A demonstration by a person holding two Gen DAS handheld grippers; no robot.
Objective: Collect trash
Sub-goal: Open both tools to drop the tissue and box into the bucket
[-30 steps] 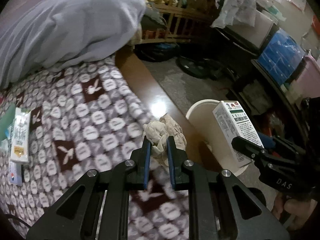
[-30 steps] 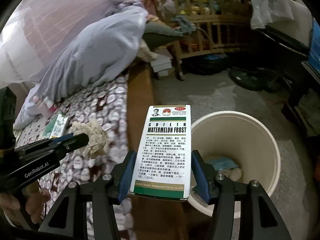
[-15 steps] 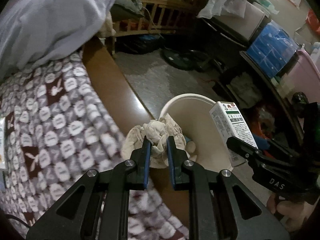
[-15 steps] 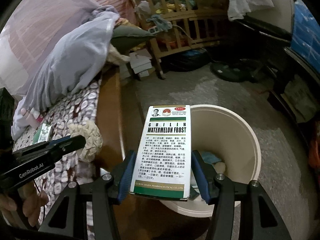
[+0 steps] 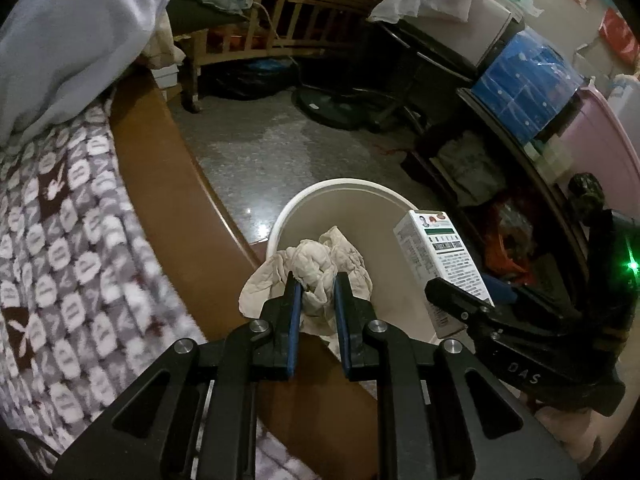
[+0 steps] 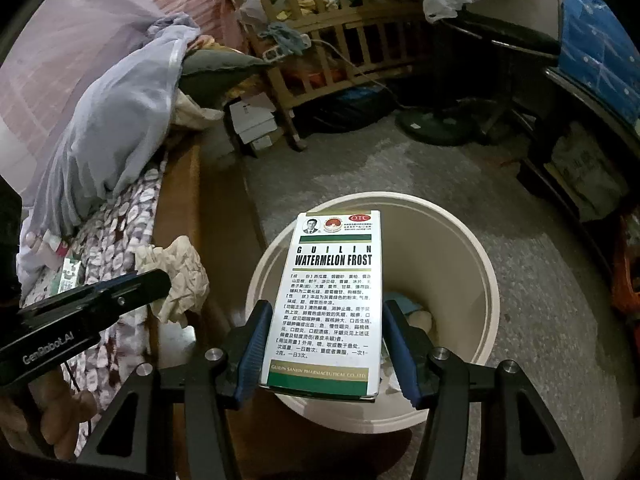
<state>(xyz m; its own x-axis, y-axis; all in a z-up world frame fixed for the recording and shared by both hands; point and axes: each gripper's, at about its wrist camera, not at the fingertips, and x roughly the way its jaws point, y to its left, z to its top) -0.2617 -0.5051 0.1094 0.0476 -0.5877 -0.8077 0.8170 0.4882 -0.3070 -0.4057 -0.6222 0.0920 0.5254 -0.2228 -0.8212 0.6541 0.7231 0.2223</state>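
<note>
My left gripper (image 5: 316, 284) is shut on a crumpled beige tissue (image 5: 316, 264) and holds it over the near rim of the cream trash bin (image 5: 344, 192). In the right wrist view the tissue (image 6: 180, 276) hangs beside the bin (image 6: 476, 256), over the bed's wooden edge. My right gripper (image 6: 324, 316) is shut on a white and green medicine box (image 6: 332, 300) held upright over the bin's mouth. The box (image 5: 444, 260) also shows at the right in the left wrist view. Blue and pale scraps lie in the bin's bottom.
A bed with a patterned blanket (image 5: 60, 240) and wooden side rail (image 5: 168, 168) lies left of the bin. More packets (image 6: 72, 272) lie on the blanket. A wooden crib (image 6: 340, 40), a fan base (image 6: 436, 124) and dark shelves (image 5: 520, 160) ring the grey floor.
Both grippers have moved right, from over the bed toward the bin. The tissue now hangs at the bin's rim and the box sits above the bin's opening.
</note>
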